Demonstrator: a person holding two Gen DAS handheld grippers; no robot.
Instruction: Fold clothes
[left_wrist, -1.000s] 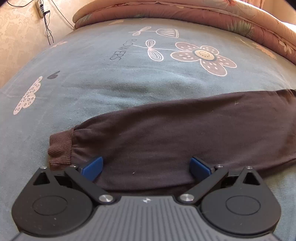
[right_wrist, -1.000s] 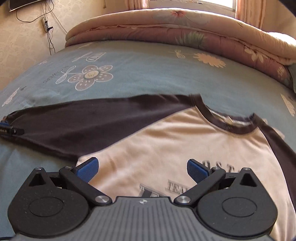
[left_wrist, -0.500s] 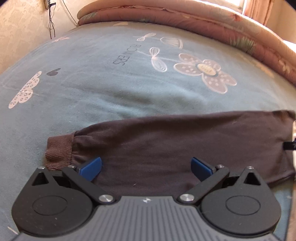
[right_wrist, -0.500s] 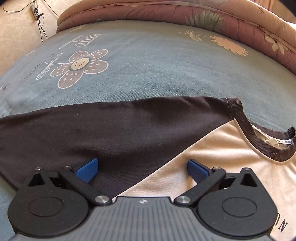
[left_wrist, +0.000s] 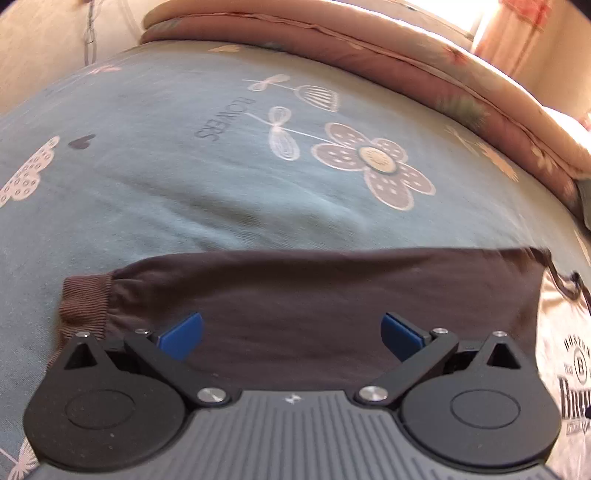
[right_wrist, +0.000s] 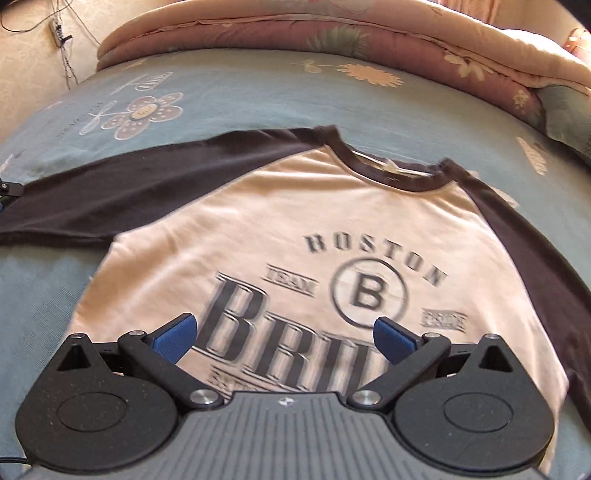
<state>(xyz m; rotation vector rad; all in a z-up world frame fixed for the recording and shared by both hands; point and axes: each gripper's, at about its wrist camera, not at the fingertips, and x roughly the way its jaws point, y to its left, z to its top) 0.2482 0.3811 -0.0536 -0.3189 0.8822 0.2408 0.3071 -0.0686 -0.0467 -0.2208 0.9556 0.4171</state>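
I am holding both claws spread wide, the left gripper (left_wrist: 291, 332) over the dark sleeve (left_wrist: 332, 291) and the right gripper (right_wrist: 284, 334) over the flat-lying shirt (right_wrist: 295, 229), aiming for clean single-layer pinches.

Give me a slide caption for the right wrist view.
Open right tool poised over a cream shirt with dark sleeves, spread flat on a blue bedsheet.

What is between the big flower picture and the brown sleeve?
Only bare blue bedsheet lies between the printed flower and the dark brown sleeve; the left wrist view shows it.
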